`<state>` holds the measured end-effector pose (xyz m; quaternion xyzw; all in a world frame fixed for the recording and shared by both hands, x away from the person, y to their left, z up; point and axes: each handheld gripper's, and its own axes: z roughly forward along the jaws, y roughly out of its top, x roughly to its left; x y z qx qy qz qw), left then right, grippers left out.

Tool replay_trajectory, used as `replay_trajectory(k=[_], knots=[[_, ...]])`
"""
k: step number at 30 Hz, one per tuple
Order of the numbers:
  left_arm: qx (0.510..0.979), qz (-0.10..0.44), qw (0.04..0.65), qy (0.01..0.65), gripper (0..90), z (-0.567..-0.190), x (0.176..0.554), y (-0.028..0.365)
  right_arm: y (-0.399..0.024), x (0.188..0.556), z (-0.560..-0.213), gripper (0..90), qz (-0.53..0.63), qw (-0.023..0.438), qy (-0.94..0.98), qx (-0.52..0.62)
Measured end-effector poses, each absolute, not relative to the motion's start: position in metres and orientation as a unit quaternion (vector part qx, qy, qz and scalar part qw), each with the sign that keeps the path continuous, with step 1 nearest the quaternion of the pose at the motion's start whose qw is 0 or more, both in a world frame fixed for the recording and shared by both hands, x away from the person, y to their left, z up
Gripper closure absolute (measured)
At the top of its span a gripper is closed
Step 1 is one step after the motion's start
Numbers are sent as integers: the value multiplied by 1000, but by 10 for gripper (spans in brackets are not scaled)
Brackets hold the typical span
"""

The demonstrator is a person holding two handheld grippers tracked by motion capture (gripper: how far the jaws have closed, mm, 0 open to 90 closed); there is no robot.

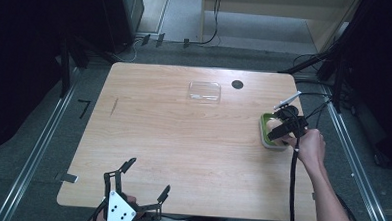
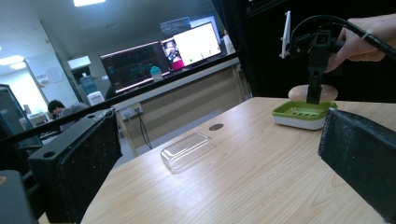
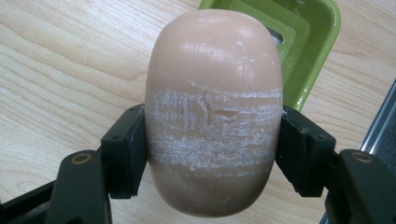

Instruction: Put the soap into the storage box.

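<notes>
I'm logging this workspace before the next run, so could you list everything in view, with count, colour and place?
Table: one, light wood, centre of the high view.
Soap bar: one, beige-pink, clamped between the right gripper's jaws, above the dish.
Soap dish: one, green on a white base, right edge of the table.
Clear lid: one, transparent, far middle of the table.
Round hole: one, dark, right of the lid.
Monitors: several, lit, background desk.
Left gripper: one, black, near edge, jaws apart.
Right gripper: one, black, over the dish.
Right hand: one, holding the right gripper.
</notes>
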<state>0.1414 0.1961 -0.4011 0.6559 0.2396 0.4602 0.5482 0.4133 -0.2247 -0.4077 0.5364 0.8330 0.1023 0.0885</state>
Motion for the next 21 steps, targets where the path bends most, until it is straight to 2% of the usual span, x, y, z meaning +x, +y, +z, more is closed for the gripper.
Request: replay_trajectory(k=[21], knots=[[656,460,548,240,0,-401,141,196,-231,424,-410,335,120,100,812,562]])
